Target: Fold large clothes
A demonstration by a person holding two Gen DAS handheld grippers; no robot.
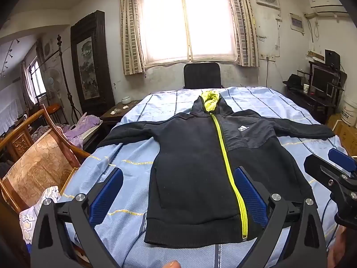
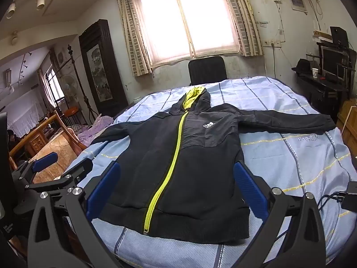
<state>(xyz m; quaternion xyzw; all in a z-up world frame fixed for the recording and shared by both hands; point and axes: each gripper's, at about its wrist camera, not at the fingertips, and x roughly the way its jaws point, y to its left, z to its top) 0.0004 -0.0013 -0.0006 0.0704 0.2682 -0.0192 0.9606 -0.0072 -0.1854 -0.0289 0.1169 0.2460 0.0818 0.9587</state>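
Opening stage: black hooded jacket [image 1: 191, 163] lies flat, unfolded, on the bed [image 1: 279, 102]. Left tool [image 1: 178, 192] and right tool [image 2: 177, 189] hover, jaws apart, empty. Next: grip a sleeve [image 2: 287, 117] and fold inward.

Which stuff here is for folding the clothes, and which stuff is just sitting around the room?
For the job:
black hoodie, spread flat, zipped
blue bed sheet under it
left gripper, open
right gripper, open

Just lying about:
black chair beneath the window
wooden chair
purple cloth
paper cup
black hat
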